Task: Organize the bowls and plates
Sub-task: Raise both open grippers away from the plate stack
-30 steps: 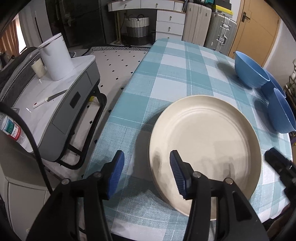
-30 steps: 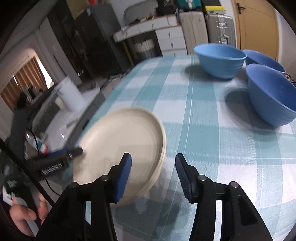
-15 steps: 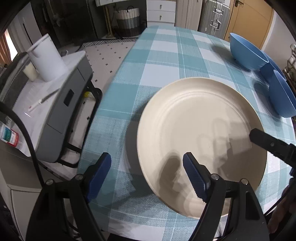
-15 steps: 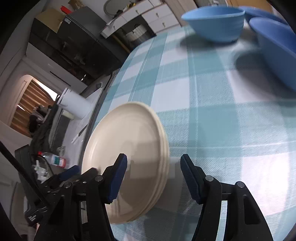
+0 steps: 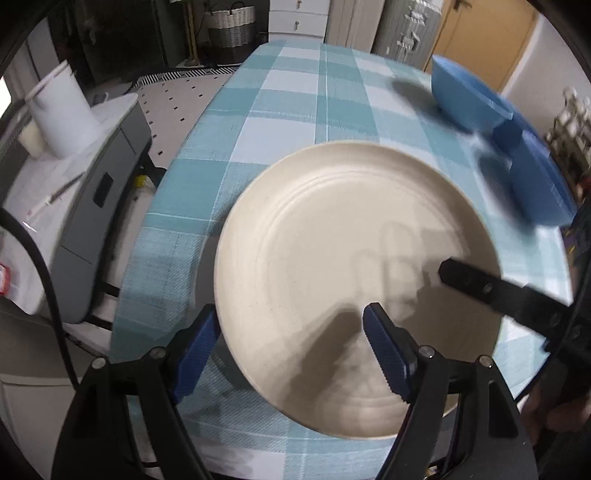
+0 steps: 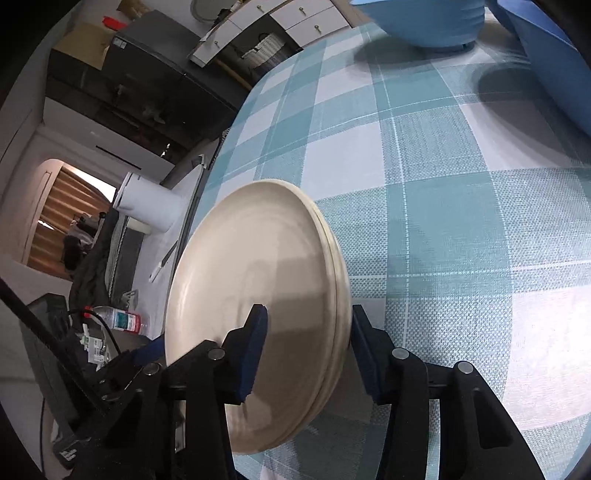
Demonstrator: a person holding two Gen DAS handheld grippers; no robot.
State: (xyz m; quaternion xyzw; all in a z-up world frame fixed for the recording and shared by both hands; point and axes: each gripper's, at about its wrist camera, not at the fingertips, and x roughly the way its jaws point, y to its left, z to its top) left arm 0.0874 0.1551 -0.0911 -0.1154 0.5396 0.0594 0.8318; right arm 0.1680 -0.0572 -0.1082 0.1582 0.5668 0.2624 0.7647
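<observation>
A stack of cream plates (image 5: 332, 258) lies on the teal checked tablecloth (image 5: 295, 92) near the table's front edge. My left gripper (image 5: 290, 354) is open and straddles the stack's near-left rim, one blue pad outside it and the other over the plate. My right gripper (image 6: 308, 349) straddles the opposite rim of the stack (image 6: 251, 280). Its jaws are closing, with one pad over the top plate and the other just outside the edge; no firm press shows. One black finger of it (image 5: 480, 288) reaches over the plate. Blue bowls (image 5: 469, 99) (image 6: 424, 22) stand at the far right.
A grey side cart (image 5: 96, 192) with a white cylinder (image 5: 59, 118) stands left of the table. A plastic bottle (image 6: 122, 319) lies below it. Drawers, a basket (image 5: 231, 22) and suitcases line the back wall. A person's hand (image 5: 554, 413) shows at lower right.
The left gripper opened wider and moved in until the plate rim sat between its fingers. The right gripper dropped, rolled and closed in around the opposite rim.
</observation>
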